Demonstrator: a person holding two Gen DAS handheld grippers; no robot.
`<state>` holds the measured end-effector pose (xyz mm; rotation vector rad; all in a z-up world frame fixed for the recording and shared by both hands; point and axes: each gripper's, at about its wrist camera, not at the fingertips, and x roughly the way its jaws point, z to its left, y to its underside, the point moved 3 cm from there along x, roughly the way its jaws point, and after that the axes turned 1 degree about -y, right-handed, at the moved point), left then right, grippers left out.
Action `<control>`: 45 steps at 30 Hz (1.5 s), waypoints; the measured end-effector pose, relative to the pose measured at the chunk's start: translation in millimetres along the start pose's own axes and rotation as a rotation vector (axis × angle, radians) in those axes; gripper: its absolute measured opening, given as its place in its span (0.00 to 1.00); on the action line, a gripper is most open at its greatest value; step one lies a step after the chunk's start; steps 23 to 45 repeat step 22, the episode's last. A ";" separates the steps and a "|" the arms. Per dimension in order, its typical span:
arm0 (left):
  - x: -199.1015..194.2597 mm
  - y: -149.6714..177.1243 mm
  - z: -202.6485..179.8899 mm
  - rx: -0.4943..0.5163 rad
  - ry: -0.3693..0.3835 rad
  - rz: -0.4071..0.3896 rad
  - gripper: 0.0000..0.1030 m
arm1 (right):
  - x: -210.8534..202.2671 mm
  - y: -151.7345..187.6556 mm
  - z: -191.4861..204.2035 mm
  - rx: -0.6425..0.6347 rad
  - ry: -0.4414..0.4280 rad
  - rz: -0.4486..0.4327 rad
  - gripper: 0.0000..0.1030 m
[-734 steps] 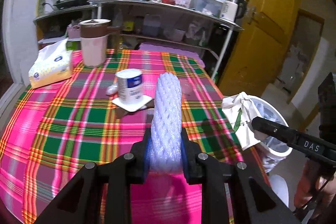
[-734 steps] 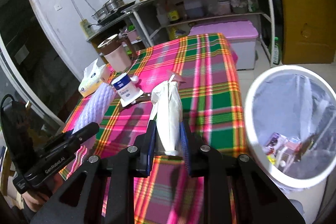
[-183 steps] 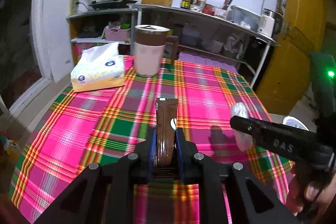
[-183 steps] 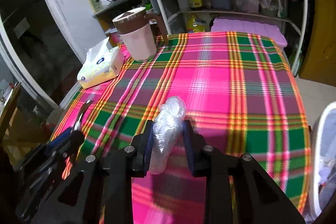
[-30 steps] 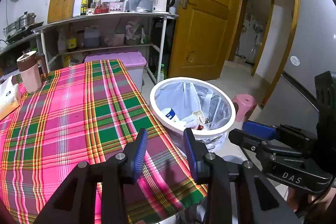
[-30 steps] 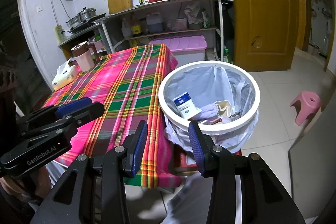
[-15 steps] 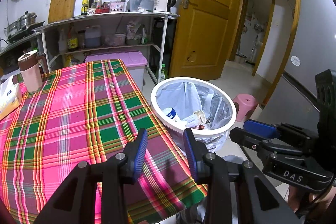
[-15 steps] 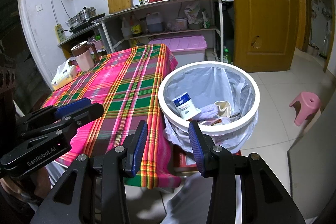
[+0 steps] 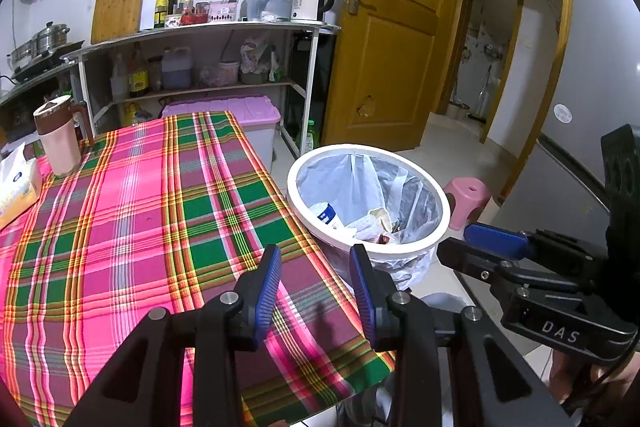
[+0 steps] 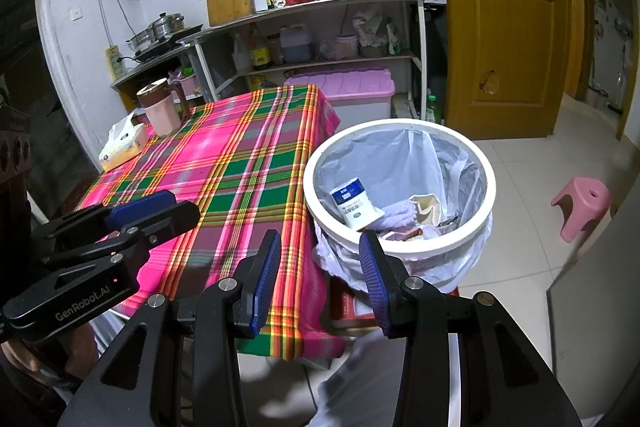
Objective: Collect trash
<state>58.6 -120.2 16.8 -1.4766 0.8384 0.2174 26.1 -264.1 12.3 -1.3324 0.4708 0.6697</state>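
Foam net, paper bag, brown wrapper & clear plastic wad all gone from jaws; left gripper (image 9: 314, 281) & right gripper (image 10: 318, 273) now gape empty. Cup + card gone off counter (image 9: 132, 211). Cup (image 10: 354, 203), foam net (image 10: 396, 213) & bag (image 10: 430, 207) now lie in bin (image 10: 400, 249). Both cams now face bin, not shelves.

You are holding the left gripper (image 9: 314, 281) at the bottom centre of the frame, its blue-padded jaws standing apart with nothing between them, over the near edge of the plaid tablecloth (image 9: 132, 211). Right of centre, the white trash bin (image 9: 366, 201) with its plastic liner is sitting just beside the table, holding wrappers and a small white carton. At the lower right, the right gripper (image 9: 492, 247) is pointing in toward the bin.
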 end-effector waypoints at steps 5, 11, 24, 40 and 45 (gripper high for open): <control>0.2 0.4 0.1 -0.002 0.002 0.003 0.34 | 0.0 0.1 -0.4 0.000 0.000 0.000 0.41; 2.2 1.0 0.0 -0.009 -0.014 0.009 0.34 | 0.2 0.0 0.3 -0.001 0.000 0.000 0.41; 5.8 2.9 0.0 -0.010 -0.020 0.011 0.34 | 0.3 -0.2 -1.5 0.000 0.001 0.002 0.41; 5.8 2.9 0.0 -0.010 -0.020 0.011 0.34 | 0.3 -0.2 -1.5 0.000 0.001 0.002 0.41; 5.8 2.9 0.0 -0.010 -0.020 0.011 0.34 | 0.3 -0.2 -1.5 0.000 0.001 0.002 0.41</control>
